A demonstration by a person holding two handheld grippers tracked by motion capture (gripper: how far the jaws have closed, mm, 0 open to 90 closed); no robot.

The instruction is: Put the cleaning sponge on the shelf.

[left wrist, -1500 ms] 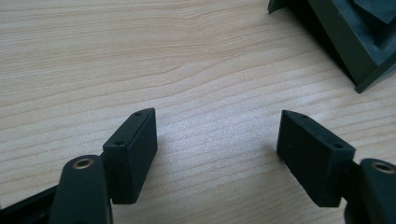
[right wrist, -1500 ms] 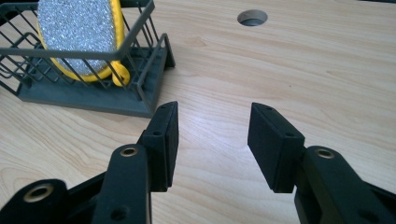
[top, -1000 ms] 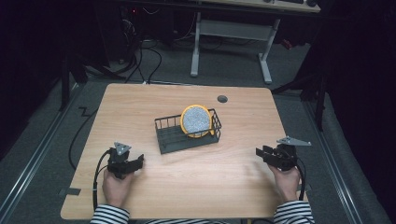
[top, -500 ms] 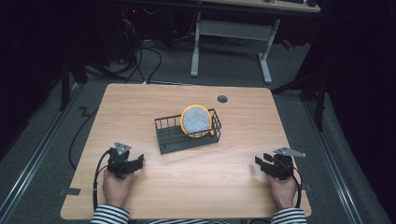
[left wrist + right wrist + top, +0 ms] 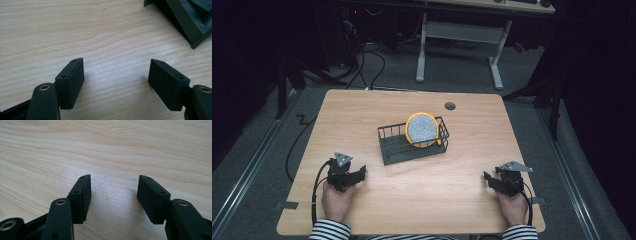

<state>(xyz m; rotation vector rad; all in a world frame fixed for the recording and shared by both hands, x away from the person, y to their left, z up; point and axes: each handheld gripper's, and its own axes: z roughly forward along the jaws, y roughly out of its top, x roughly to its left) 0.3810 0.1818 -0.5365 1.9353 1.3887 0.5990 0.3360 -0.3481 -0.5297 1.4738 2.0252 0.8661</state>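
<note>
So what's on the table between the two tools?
Nothing. In the high view, bare wood runs from the left tool to the right tool; the basket sits farther back.

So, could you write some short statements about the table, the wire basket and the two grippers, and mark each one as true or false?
1. The round yellow-rimmed plate with a speckled grey face stands on edge inside the black wire basket. True.
2. The left gripper is shut on the plate. False: its jaws stand apart over bare wood.
3. The right gripper is open, with nothing between its jaws. True.
4. The basket sits at the near right corner of the light wooden table. False: it sits near the middle.
5. A small dark round hole shows in the tabletop beyond the basket. True.
</note>
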